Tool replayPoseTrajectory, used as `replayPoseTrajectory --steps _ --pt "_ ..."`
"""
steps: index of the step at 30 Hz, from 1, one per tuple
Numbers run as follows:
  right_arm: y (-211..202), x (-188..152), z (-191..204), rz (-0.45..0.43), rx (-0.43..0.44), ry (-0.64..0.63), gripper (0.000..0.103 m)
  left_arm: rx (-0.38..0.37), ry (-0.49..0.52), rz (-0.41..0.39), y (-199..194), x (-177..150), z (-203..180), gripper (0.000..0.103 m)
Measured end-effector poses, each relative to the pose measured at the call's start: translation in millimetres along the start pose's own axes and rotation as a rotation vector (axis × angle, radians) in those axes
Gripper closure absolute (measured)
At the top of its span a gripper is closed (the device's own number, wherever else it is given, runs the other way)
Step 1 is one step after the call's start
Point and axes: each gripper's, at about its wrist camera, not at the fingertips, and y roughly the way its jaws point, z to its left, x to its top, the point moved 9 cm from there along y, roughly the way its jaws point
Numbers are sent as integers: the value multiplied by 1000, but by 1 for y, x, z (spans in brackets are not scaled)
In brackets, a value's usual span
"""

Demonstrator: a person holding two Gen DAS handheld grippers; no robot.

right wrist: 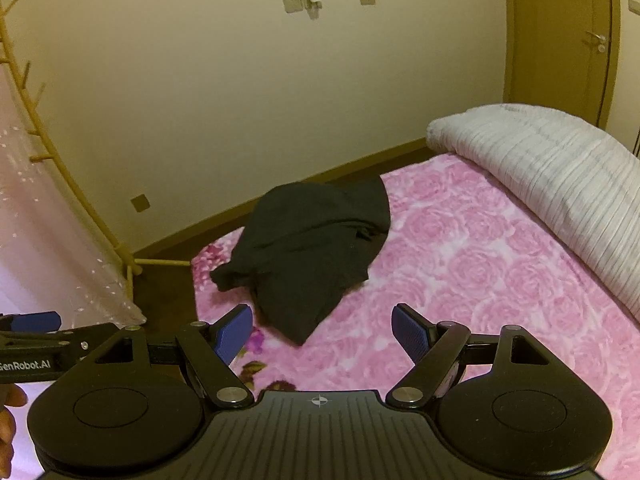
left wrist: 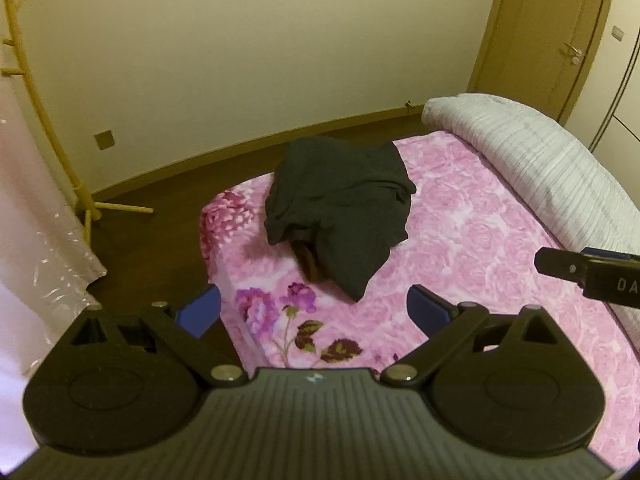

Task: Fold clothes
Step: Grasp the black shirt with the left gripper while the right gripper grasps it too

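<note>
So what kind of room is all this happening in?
Most likely a bedroom in a home. A bed with a pink floral bedspread fills the view, a rolled white quilt lies along its far side, and a crumpled dark garment sits on it. A wooden door stands behind.

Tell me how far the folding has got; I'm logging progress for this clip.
Nothing looks done: the black garment lies in a crumpled heap near the corner of the pink floral bed. Nothing is in hand; the left gripper and right gripper are open and short of it. Grasping, spreading and folding all remain.
</note>
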Motion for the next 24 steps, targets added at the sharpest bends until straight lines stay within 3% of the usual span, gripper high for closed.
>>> replayPoseTrajectory --steps 5,10,13,18,23,24 --pt "52 23 -4 7 -45 6 23 -44 84 28 70 33 10 5" --pt "123 50 -16 51 -119 51 23 -79 295 41 159 64 13 9" --pt "173 59 -14 92 -140 33 23 -134 401 84 212 69 14 15" --pt "251 58 -15 162 -95 8 23 -223 508 162 287 67 9 20" --pt "323 58 -25 204 -64 -5 23 -262 561 238 339 57 8 37" --pt "336 61 -27 205 -54 6 23 -280 560 252 346 54 9 49"
